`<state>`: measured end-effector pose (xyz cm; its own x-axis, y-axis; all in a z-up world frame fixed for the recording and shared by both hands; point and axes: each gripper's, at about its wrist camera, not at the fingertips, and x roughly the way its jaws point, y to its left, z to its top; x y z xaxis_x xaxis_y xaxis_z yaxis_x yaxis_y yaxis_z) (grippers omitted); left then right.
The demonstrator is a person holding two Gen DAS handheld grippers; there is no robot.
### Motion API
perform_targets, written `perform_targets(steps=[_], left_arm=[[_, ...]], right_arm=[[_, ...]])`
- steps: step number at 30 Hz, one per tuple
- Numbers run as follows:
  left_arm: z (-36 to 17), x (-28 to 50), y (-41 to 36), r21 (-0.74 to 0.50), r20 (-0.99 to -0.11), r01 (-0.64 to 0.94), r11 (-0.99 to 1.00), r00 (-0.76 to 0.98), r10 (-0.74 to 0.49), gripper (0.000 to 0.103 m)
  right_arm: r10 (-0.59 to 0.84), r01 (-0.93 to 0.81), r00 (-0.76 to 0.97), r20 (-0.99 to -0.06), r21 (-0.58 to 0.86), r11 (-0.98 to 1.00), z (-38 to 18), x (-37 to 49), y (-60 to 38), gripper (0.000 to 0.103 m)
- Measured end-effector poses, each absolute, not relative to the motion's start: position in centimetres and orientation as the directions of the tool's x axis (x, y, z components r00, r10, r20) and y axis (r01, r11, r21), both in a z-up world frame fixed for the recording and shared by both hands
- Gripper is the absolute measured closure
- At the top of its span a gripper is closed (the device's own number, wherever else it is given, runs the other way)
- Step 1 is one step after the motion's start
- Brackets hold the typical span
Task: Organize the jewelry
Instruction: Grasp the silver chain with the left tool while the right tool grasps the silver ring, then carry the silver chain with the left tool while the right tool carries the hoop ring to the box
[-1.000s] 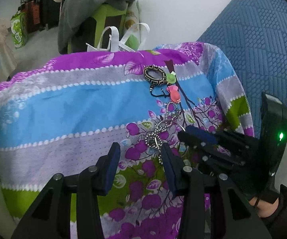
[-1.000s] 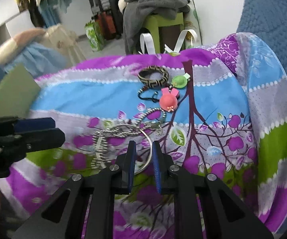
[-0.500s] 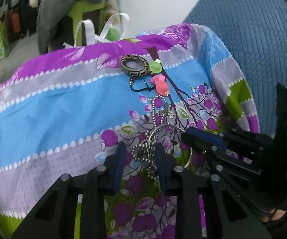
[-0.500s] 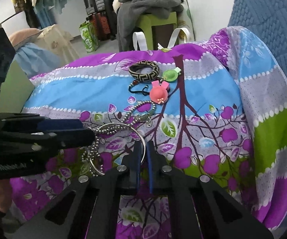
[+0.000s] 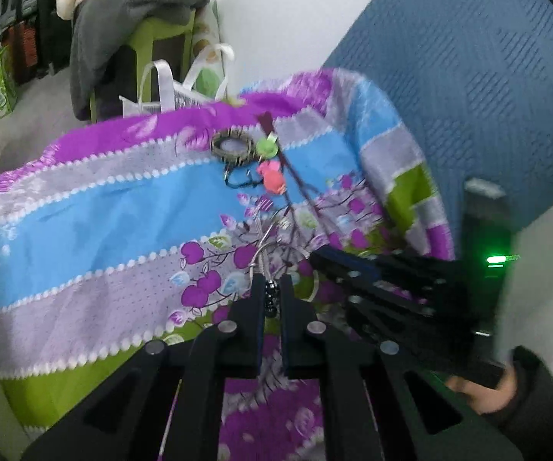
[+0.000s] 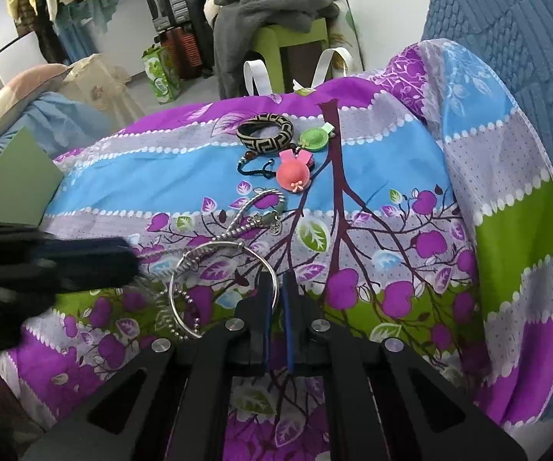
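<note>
Jewelry lies on a floral cloth [image 6: 122, 184]. My left gripper [image 5: 271, 288] is shut on a silver bead chain [image 5: 270, 301]; it shows at the left of the right wrist view, blurred. My right gripper [image 6: 277, 280] is shut on the rim of a thin silver bangle [image 6: 199, 253], which is tangled with the bead chain [image 6: 190, 303]. Beyond lie a silver rope bracelet with a charm [image 6: 255, 211], a black cord bracelet [image 6: 255, 167], a pink hair clip [image 6: 293, 174], a green hat clip [image 6: 313, 138] and a black-and-tan patterned bangle [image 6: 264, 132].
A blue quilted cushion [image 6: 507, 19] rises at the right. A green stool with grey clothes [image 6: 276, 0] and a white-handled bag [image 5: 168, 88] stand behind the cloth's far edge. Suitcases and bags sit on the floor further back.
My left gripper has closed from open onto the bead chain. My right gripper has stayed shut on the silver bangle. Both have shifted slightly over the cloth.
</note>
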<state>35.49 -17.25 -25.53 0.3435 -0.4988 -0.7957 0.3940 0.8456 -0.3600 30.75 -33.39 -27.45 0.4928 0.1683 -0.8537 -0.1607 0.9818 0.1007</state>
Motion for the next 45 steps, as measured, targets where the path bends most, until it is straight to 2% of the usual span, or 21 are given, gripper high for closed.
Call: perform_targets(steps=[6, 8, 10, 13, 18, 23, 25, 38, 45], left_arm=[[-20.9, 33.4, -14.7, -0.407, -0.739, 0.377, 0.832, 0.399, -0.543, 0.1], [-19.0, 32.7, -14.2, -0.425, -0.711, 0.385, 0.819, 0.417, -0.566, 0.1], [-17.1, 31.8, -13.5, -0.43, -0.686, 0.395, 0.812, 0.441, -0.578, 0.1], [-14.5, 30.8, -12.5, -0.438, -0.653, 0.398, 0.806, 0.475, -0.59, 0.099], [-11.9, 29.3, -11.1, -0.424, -0.632, 0.394, 0.816, 0.517, -0.578, 0.099], [-12.5, 28.7, -9.9, -0.399, -0.666, 0.338, 0.852, 0.532, -0.523, 0.099], [-13.0, 28.5, -9.2, -0.389, -0.68, 0.31, 0.868, 0.538, -0.497, 0.099], [-13.1, 24.9, -4.8, -0.322, -0.714, 0.21, 0.923, 0.586, -0.382, 0.099], [-13.6, 22.5, -2.0, -0.31, -0.738, 0.149, 0.939, 0.584, -0.337, 0.099]], right_arm=[[0.193, -0.167, 0.49, -0.85, 0.125, 0.978, -27.2, 30.4, -33.6, 0.098], [0.197, -0.164, 0.479, -0.855, 0.133, 0.977, -27.4, 30.4, -33.6, 0.091], [0.203, -0.154, 0.473, -0.857, 0.147, 0.977, -27.5, 30.3, -33.8, 0.078], [0.205, -0.151, 0.475, -0.856, 0.151, 0.977, -27.6, 30.1, -33.9, 0.078], [0.195, -0.186, 0.494, -0.847, 0.116, 0.976, -27.5, 30.3, -33.0, 0.082], [0.11, -0.246, 0.498, -0.86, -0.018, 0.969, -28.0, 30.4, -30.8, 0.098], [0.091, -0.249, 0.489, -0.867, -0.039, 0.968, -27.8, 30.4, -30.4, 0.1], [0.128, -0.24, 0.58, -0.804, -0.019, 0.971, -19.4, 26.3, -28.3, 0.103], [0.175, -0.24, 0.59, -0.788, 0.036, 0.97, -16.0, 23.9, -26.2, 0.103]])
